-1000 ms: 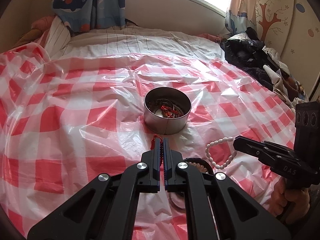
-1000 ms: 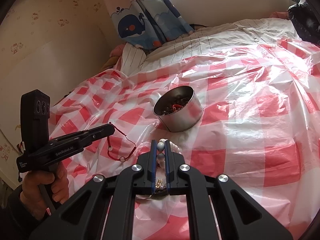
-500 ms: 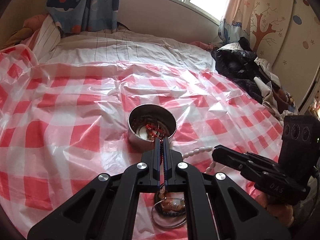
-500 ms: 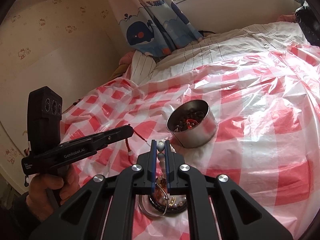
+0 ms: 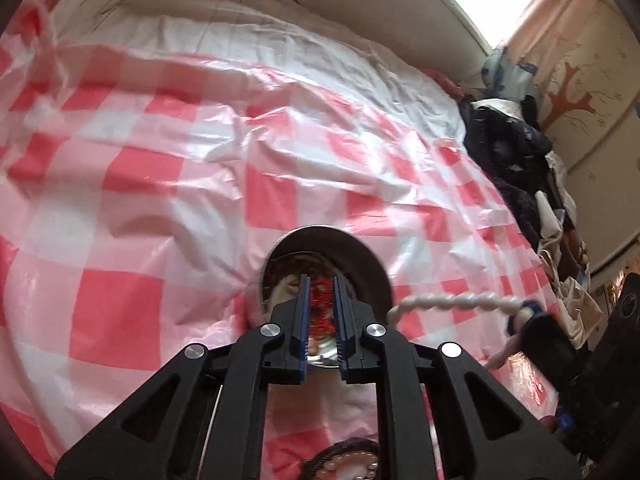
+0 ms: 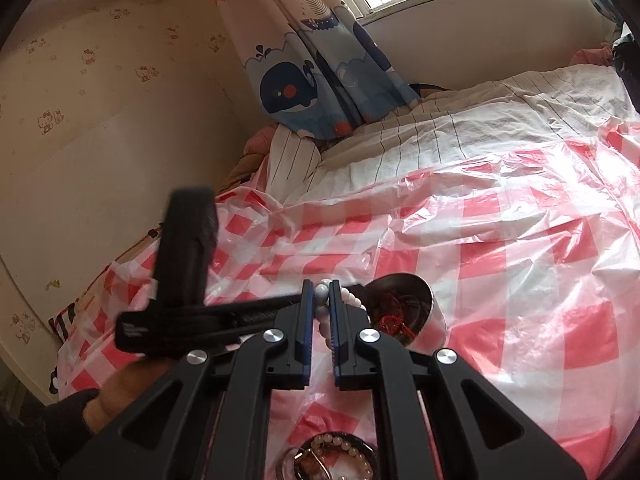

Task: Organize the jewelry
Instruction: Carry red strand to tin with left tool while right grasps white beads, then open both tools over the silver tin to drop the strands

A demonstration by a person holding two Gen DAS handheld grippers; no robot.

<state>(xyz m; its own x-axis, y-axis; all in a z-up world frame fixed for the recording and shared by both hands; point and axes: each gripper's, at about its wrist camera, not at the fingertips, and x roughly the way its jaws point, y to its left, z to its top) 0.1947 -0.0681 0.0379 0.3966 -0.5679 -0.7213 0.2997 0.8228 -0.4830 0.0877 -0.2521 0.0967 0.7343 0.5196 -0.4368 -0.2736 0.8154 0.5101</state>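
My left gripper [image 5: 320, 280] hangs right over the round metal tin [image 5: 360, 248], and its jaws are opening. The red bead string [image 5: 320, 300] shows in the gap between them, above the tin's inside; the pads no longer seem to press it. My right gripper [image 6: 323, 286] is shut on a white bead bracelet [image 6: 348, 300], held up beside the tin [image 6: 434, 316]. In the left wrist view that bracelet [image 5: 452, 302] stretches from the right gripper [image 5: 524, 312] toward the tin. More red jewelry lies inside the tin.
A red-and-white checked plastic sheet [image 5: 160, 200] covers the bed. A small round dish of beaded pieces [image 6: 332, 456] lies close below both grippers. Dark clothes [image 5: 508, 148] are piled at the right, and a whale curtain [image 6: 316, 92] hangs by the wall. A hand [image 6: 120, 392] holds the left gripper.
The left gripper carried the red string forward until it hung over the tin, and its jaws have parted. The right gripper rose with the white bracelet, closer to the tin.
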